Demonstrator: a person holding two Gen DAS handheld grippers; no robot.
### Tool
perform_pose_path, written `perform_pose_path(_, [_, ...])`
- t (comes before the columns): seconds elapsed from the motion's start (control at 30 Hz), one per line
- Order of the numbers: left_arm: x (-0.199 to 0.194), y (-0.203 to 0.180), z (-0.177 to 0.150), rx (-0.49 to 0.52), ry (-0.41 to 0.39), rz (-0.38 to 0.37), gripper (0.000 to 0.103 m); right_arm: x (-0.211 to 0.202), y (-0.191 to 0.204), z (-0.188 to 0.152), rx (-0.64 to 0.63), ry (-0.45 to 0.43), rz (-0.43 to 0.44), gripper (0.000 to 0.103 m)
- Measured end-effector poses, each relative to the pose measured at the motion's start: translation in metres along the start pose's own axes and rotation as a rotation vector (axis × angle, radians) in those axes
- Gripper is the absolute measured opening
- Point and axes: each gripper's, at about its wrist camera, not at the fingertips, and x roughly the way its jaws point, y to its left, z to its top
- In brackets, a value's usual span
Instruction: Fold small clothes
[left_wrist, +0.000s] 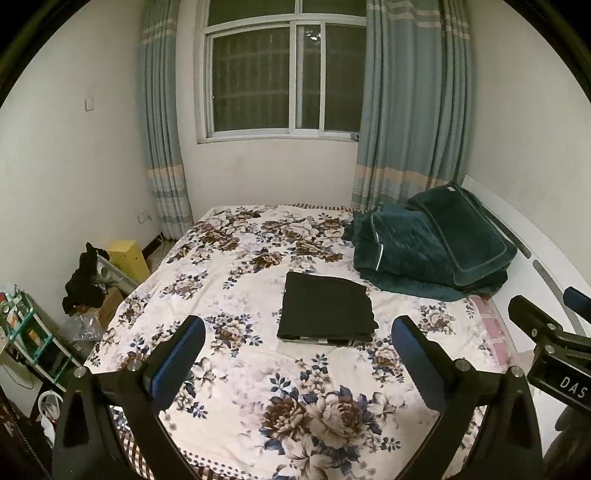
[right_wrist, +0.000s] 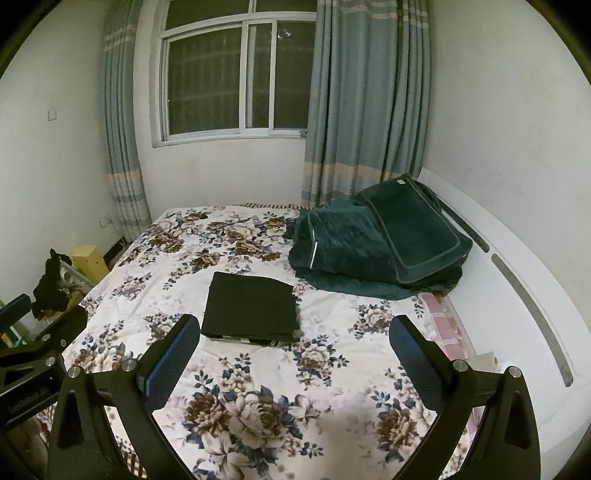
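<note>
A black garment (left_wrist: 327, 308) lies folded into a flat rectangle on the floral bedspread (left_wrist: 258, 369), near the middle of the bed. It also shows in the right wrist view (right_wrist: 251, 308). My left gripper (left_wrist: 298, 345) is open and empty, held above the near part of the bed, short of the garment. My right gripper (right_wrist: 294, 345) is open and empty too, at about the same distance, with the garment ahead and to its left. The right gripper's body shows at the right edge of the left wrist view (left_wrist: 554, 343).
A dark green quilt and pillow (left_wrist: 432, 243) are piled at the far right of the bed against the white headboard (right_wrist: 517, 280). A window and curtains stand behind. On the floor to the left are a yellow box (left_wrist: 127, 258), dark clothing (left_wrist: 83, 280) and a shelf (left_wrist: 26, 332).
</note>
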Motion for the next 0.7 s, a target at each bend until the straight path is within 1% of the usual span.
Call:
perform_pose_path(0.1, [0.0001,0.0,0.0005,0.001,-0.001,-0.003,0.103,0.0073,-0.0005,0.0044,-0.005,0.001,0.01,0.103])
perform_pose_path(0.7, [-0.001,-0.0013,0.0096,0.004,-0.021,0.0,0.103,0.0105,0.0028,0.0058,-0.005,0.002,0.017,0.103])
